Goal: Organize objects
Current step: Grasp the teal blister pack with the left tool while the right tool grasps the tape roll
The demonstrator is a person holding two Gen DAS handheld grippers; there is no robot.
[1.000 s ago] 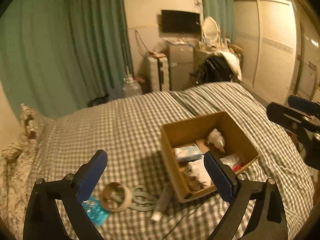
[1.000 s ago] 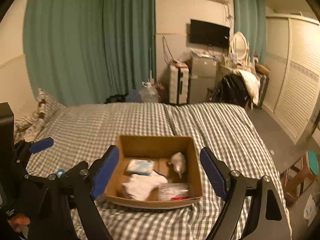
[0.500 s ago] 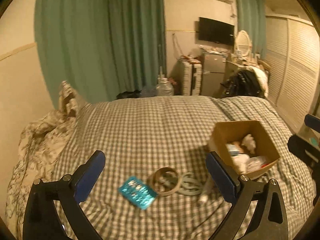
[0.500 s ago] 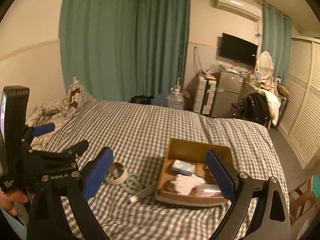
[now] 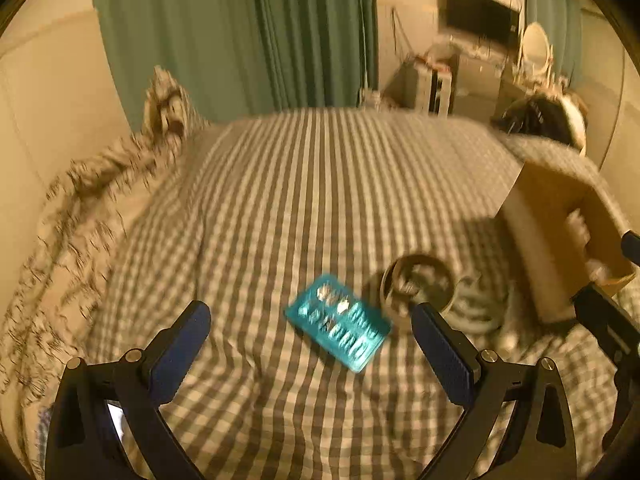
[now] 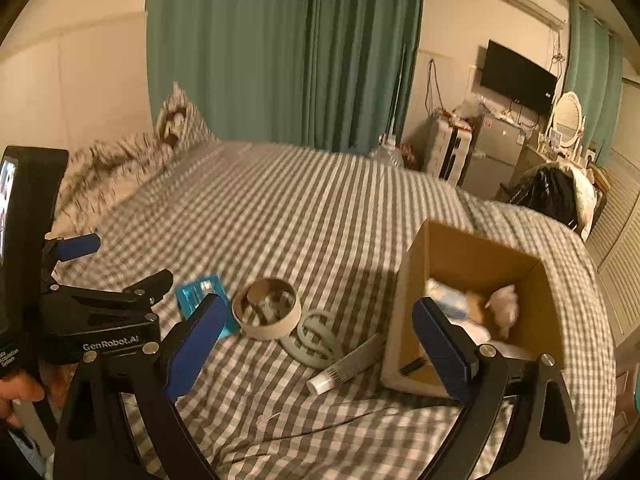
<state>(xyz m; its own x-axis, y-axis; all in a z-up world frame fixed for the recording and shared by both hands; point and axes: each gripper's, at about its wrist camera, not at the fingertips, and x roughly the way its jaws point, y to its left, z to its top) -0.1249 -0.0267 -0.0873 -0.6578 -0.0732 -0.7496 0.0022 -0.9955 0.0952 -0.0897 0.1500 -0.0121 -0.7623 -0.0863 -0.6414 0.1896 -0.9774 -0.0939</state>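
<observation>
On the checked bed lie a teal blister pack, a round tape roll, grey rings and a white tube. A cardboard box with white and blue items stands to their right. My left gripper is open and empty, low over the bed just before the blister pack. It also shows in the right wrist view. My right gripper is open and empty, above the rings and tube.
Rumpled patterned bedding and a pillow lie at the bed's far left. Green curtains hang behind. A TV, fridge, suitcase and dressing table stand beyond the bed's far end. A thin cable lies on the bed near me.
Both grippers have swung left and come lower over the bed. The blister pack now sits between the left fingers' line; the box has slid to the right edge of both views.
</observation>
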